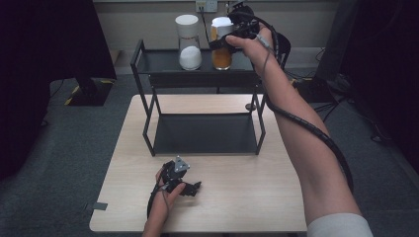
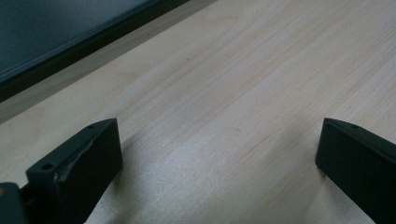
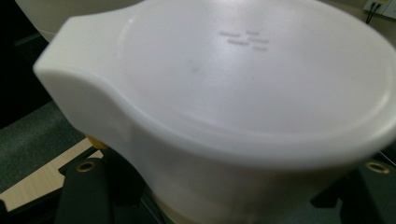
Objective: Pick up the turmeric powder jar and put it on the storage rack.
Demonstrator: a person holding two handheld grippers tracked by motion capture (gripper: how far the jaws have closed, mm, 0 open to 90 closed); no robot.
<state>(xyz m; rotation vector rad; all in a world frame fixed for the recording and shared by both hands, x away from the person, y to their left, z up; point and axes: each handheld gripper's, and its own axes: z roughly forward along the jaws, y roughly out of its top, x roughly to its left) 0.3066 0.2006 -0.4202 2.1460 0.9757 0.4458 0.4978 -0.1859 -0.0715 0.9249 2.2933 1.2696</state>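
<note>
White-filled jar point(image 1: 189, 43) just beside gripped amber jar point(image 1: 222, 52)

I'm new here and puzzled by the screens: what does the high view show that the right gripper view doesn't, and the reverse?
High view: the whole black rack, the orange contents of the held jar, and the left claw open on the table. Right gripper view: small dashes moulded into the white lid, and its pouring lip. Both: the right claw shut on that jar.
</note>
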